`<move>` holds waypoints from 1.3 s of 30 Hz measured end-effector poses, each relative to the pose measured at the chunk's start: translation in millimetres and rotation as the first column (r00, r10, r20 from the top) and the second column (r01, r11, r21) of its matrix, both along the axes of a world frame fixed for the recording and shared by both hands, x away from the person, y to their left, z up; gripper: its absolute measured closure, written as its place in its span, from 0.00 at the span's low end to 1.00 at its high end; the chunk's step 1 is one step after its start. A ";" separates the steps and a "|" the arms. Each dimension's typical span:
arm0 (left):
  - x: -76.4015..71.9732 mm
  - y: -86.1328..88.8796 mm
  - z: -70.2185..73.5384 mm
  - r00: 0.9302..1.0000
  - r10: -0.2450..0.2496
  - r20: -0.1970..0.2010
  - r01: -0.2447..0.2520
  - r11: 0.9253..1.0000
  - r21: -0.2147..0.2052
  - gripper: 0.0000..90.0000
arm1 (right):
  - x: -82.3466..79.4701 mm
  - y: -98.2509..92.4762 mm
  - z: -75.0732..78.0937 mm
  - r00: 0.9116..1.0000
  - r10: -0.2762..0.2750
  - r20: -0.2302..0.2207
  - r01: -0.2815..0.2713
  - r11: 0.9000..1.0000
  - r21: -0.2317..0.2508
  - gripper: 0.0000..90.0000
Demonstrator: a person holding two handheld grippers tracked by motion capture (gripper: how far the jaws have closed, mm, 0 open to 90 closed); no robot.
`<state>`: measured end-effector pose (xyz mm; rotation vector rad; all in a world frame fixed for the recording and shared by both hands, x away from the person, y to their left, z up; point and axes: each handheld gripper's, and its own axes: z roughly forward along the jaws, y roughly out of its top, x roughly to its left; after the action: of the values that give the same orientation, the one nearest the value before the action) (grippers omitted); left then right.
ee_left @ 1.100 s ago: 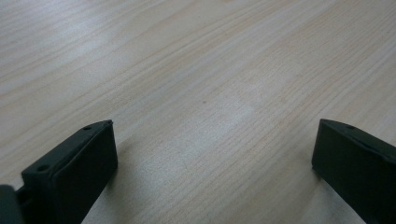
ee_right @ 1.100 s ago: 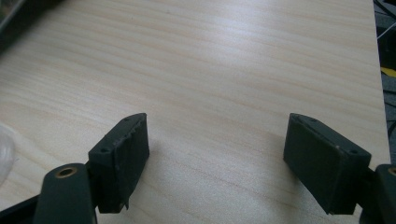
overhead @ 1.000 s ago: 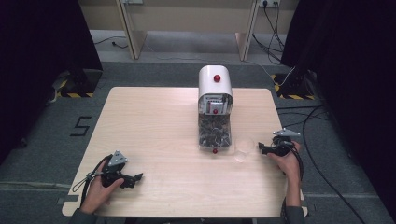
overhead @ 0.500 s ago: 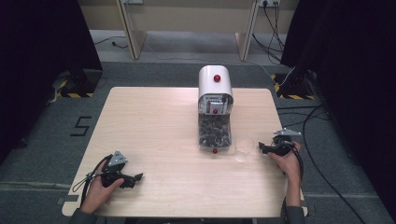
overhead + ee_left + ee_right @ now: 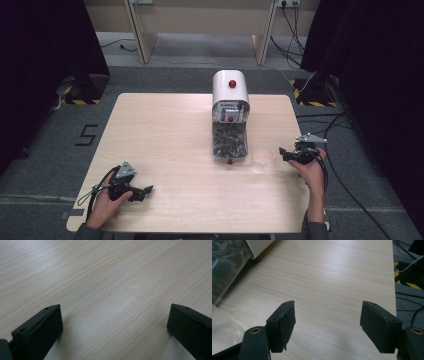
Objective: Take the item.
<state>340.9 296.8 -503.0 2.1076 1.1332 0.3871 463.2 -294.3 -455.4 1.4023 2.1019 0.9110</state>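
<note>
Clear plastic cup (image 5: 260,159) sits just left of right gripper (image 5: 286,154), jaws wide but just been closing, nothing between. Left gripper (image 5: 145,191) wide, empty, well apart.

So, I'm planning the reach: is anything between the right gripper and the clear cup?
Nothing visible is. The right gripper, jaws just closing slightly with nothing between them, faces the clear cup across bare table; the dispenser stands beyond.

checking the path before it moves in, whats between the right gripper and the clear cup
Nothing: in the high view, bare table separates the right gripper from the clear cup. Its jaws have just been closing slightly, with nothing between them.
</note>
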 end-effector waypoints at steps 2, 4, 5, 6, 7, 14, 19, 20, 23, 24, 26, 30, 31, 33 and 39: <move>0.0 0.0 -0.1 1.000 0.000 0.000 0.000 1.000 -0.001 0.00 | -1.6 2.0 4.5 1.000 -0.004 0.004 0.004 1.000 0.006 0.33; 0.0 0.0 -0.1 1.000 0.000 0.000 0.000 1.000 -0.001 0.00 | -2.5 3.1 9.2 1.000 -0.003 0.018 0.003 1.000 0.006 0.33; 0.0 0.0 -0.1 1.000 0.000 0.001 0.000 1.000 -0.001 0.00 | -2.9 3.6 11.6 1.000 -0.001 0.024 0.001 1.000 0.006 0.33; 0.0 0.0 -0.1 1.000 0.000 0.000 0.000 1.000 -0.001 0.00 | -3.3 4.4 13.8 0.999 -0.001 0.034 0.001 1.000 0.006 0.33; 0.0 0.0 0.0 1.000 0.000 0.000 0.000 1.000 0.000 0.00 | -4.4 5.7 16.3 1.000 0.000 0.031 0.000 1.000 0.006 0.33; 0.0 0.0 -0.1 1.000 0.000 0.001 0.000 1.000 -0.001 0.00 | -8.2 13.2 30.6 0.998 0.010 0.061 -0.010 1.000 -0.003 0.34; 0.0 0.0 -0.1 1.000 0.000 0.000 0.000 1.000 -0.001 0.00 | -15.2 21.6 51.0 0.994 0.019 0.110 -0.019 1.000 0.004 0.36; 0.0 0.0 -0.1 1.000 0.000 0.000 0.000 1.000 -0.001 0.00 | -16.4 23.2 54.5 0.992 0.016 0.121 -0.018 1.000 0.008 0.36; 0.0 0.0 -0.1 1.000 0.000 0.000 0.000 1.000 -0.001 0.00 | -20.5 27.3 64.3 0.990 0.029 0.140 -0.030 0.999 0.010 0.38; 0.0 0.0 0.0 1.000 0.000 0.000 0.000 1.000 0.000 0.00 | -21.7 28.9 66.9 0.989 0.031 0.142 -0.034 0.999 0.017 0.38; 0.0 0.0 0.0 1.000 0.000 0.000 0.000 1.000 0.000 0.00 | -24.1 32.2 71.9 0.988 0.040 0.147 -0.044 0.999 0.026 0.39; 0.0 0.0 -0.1 1.000 0.000 0.000 0.000 1.000 -0.001 0.00 | -27.5 42.0 80.0 0.984 0.078 0.161 -0.083 0.996 0.019 0.40; 0.0 0.0 0.0 1.000 0.000 0.000 0.000 1.000 0.000 0.00 | -28.1 45.4 81.4 0.982 0.091 0.165 -0.095 0.995 0.020 0.40; 0.0 0.0 -0.1 1.000 0.000 0.001 0.000 1.000 -0.001 0.00 | -29.5 52.8 83.7 0.980 0.116 0.165 -0.120 0.993 0.017 0.41; 0.0 0.0 0.0 1.000 0.000 0.000 0.000 1.000 0.000 0.00 | -30.3 74.0 85.7 0.970 0.184 0.160 -0.190 0.982 0.024 0.42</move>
<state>340.9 296.8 -502.9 2.1080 1.1332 0.3872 432.9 -220.2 -369.7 1.1238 2.1312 1.1040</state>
